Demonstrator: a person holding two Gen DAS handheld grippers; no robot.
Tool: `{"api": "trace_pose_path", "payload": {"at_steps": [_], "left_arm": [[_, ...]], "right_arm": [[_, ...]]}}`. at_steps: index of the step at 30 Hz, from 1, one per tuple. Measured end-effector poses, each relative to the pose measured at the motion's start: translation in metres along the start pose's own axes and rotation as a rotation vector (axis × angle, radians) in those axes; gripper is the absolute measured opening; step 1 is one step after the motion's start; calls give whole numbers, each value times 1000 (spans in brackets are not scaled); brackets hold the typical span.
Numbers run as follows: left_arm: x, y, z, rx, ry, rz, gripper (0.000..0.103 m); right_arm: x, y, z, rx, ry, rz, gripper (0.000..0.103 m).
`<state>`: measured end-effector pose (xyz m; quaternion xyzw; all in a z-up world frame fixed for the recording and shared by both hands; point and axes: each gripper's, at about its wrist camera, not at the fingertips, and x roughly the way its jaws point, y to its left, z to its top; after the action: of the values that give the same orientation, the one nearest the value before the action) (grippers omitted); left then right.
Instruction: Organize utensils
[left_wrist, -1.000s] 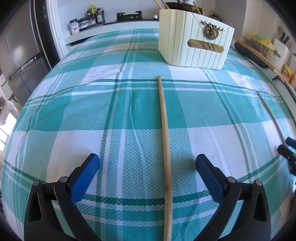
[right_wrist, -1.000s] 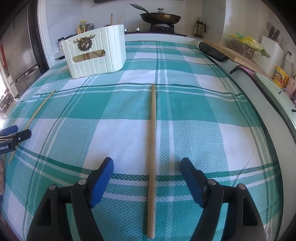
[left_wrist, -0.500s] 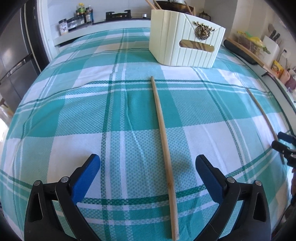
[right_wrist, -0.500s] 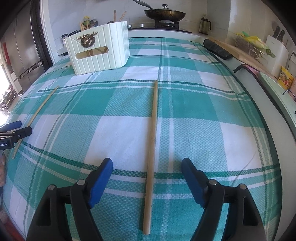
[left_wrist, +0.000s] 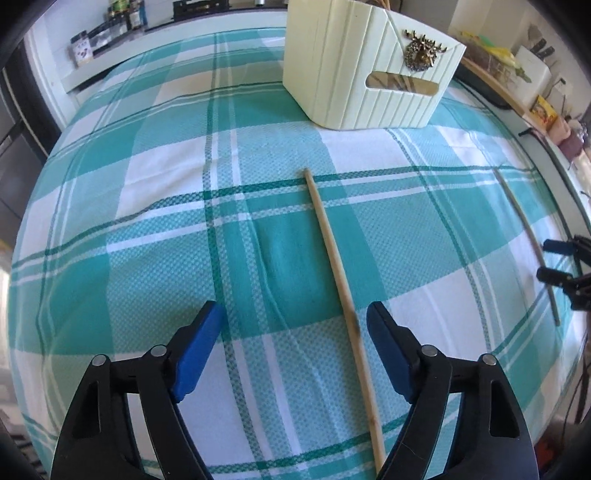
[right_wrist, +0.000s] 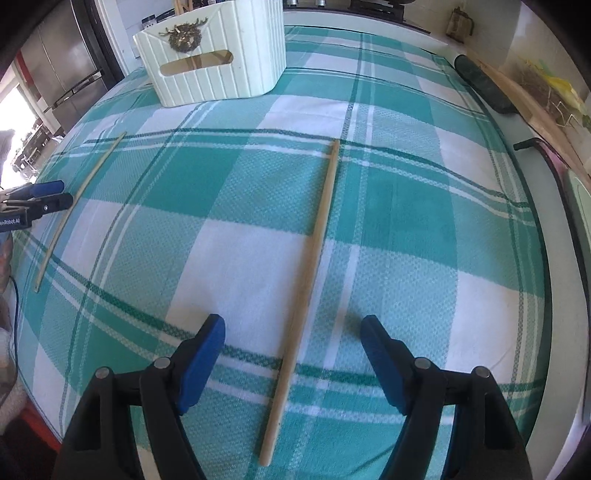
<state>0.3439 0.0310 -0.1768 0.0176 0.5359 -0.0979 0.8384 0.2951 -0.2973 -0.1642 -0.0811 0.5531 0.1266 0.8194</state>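
**Two chopsticks flat on the cloth, both grippers spread and empty**

The left gripper (left_wrist: 293, 350) had its jaws wide apart with nothing between the pads. The left chopstick (left_wrist: 340, 288) lay flat on the checked tablecloth (left_wrist: 147, 221), running forward from between the fingers but close against the right-hand pad rather than centred. The right gripper (right_wrist: 291, 354) was likewise spread and empty, with the right chopstick (right_wrist: 314, 251) lying nearly midway between its fingers and slanting slightly away to the right.

The likeliest trouble on the left was an off-centre close: the near pad would probably reach the stick first and roll or skid it sideways across the weave instead of pinching it. On either side, a thin round stick lying flush on soft cloth offered little to bite, so the fingertips could catch a fold of fabric or pinch over the top and let the stick slip out. A grip near one end would probably let the long stick droop or swing.

Ahead of both grippers stood the cream holder (left_wrist: 369, 70), well apart from the far tips of the sticks, with open cloth in between. The table's right edge ran close outside the right gripper, beside a dark handle (right_wrist: 532, 144); the two grippers themselves sat well apart from each other.
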Motion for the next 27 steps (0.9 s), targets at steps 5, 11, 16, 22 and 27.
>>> {"api": "trace_pose_path", "payload": {"at_steps": [5, 11, 16, 22, 27], "left_arm": [[13, -7, 20, 29, 29, 47, 83], [12, -16, 33, 26, 1, 35, 30], [5, -11, 25, -5, -54, -26, 4], [-61, -12, 7, -8, -230, -66, 4], [-128, -8, -9, -13, -386, -120, 4]], "right_arm": [[16, -9, 42, 37, -27, -23, 51], [31, 7, 78, -10, -78, -91, 12], [24, 11, 79, 10, -139, -79, 6], [-53, -4, 64, 111, -317, 70, 6], [-125, 2, 44, 87, -450, 133, 6]]}}
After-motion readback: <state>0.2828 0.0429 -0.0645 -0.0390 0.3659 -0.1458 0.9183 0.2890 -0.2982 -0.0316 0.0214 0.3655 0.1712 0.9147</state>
